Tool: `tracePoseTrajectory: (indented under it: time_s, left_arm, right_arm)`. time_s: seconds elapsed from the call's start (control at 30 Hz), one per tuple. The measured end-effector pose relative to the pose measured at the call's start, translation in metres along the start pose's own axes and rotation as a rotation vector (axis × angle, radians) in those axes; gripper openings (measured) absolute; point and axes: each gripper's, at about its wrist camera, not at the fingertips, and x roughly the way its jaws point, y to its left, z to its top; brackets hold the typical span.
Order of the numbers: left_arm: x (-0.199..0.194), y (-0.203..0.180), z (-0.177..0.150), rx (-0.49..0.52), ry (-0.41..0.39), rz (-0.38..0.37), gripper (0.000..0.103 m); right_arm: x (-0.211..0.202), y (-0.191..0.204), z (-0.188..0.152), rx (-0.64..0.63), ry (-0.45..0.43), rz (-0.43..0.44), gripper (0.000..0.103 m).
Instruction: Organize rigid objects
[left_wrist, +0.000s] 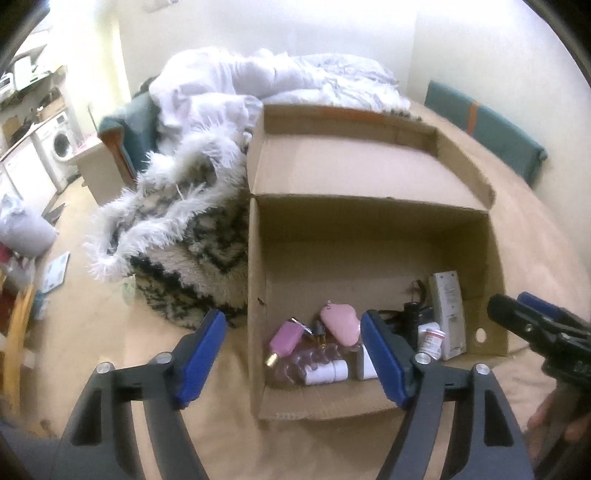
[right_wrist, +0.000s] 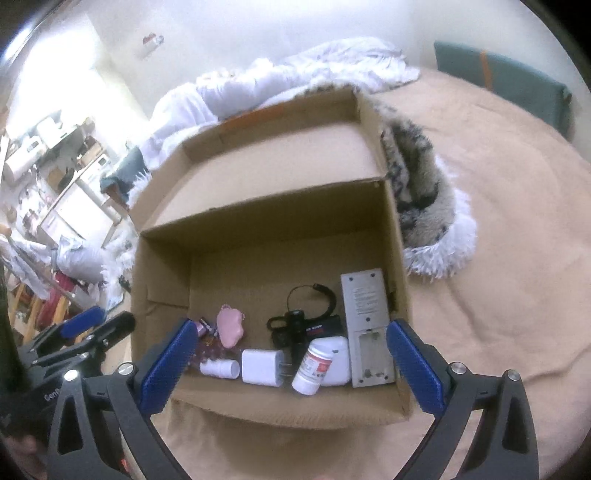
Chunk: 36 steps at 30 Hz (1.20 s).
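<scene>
An open cardboard box (left_wrist: 369, 236) (right_wrist: 273, 236) stands on a tan bed cover. Inside at the near wall lie a pink pouch (right_wrist: 229, 326) (left_wrist: 340, 322), a pink bottle (left_wrist: 283, 339), a white charger plug (right_wrist: 261, 367), a white pill bottle with a red label (right_wrist: 314, 367) (left_wrist: 430, 339), a grey remote lying face down (right_wrist: 367, 326) (left_wrist: 447, 314) and a black strapped gadget (right_wrist: 295, 325). My left gripper (left_wrist: 293, 356) is open and empty above the box's near left corner. My right gripper (right_wrist: 291, 363) is open and empty above the near wall.
A fluffy black-and-white throw (left_wrist: 177, 236) (right_wrist: 424, 206) lies against the box's far side. A rumpled white duvet (left_wrist: 258, 85) is behind. A teal cushion (left_wrist: 487, 133) leans on the wall. Tan bed cover (right_wrist: 498, 258) spreads to the right. Cluttered floor and a washing machine (left_wrist: 59, 146) are at the left.
</scene>
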Motion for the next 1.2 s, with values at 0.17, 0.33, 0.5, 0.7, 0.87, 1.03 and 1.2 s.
tracePoseTrajectory:
  time_s: [0.17,0.33,0.5,0.7,0.87,1.03,1.2]
  left_arm:
    - [-0.022,0.004,-0.015,0.018,-0.005,0.006,0.073]
    - [-0.035,0.01,-0.033,0.005,0.033,-0.018,0.073]
    - [-0.04,0.021,-0.054,-0.034,0.076,-0.027,0.073]
    - [-0.057,0.027,-0.066,-0.054,0.018,-0.01,0.095]
    - [-0.068,0.033,-0.058,-0.098,-0.064,-0.002,0.099]
    - [-0.058,0.031,-0.056,-0.092,-0.046,0.022,0.1]
    - [-0.053,0.029,-0.059,-0.084,-0.023,0.026,0.1]
  right_arm:
    - [-0.017,-0.003,-0.018,0.035,-0.001,0.005,0.103]
    - [-0.033,0.003,-0.038,0.035,-0.009,0.002,0.103]
    - [-0.044,0.014,-0.057,0.018,-0.016,-0.002,0.103]
    - [-0.056,0.024,-0.07,-0.007,-0.07,-0.03,0.103]
    - [-0.057,0.028,-0.067,-0.035,-0.113,-0.051,0.103]
    - [-0.051,0.03,-0.067,-0.049,-0.095,-0.064,0.103]
    - [-0.049,0.03,-0.067,-0.05,-0.095,-0.067,0.103]
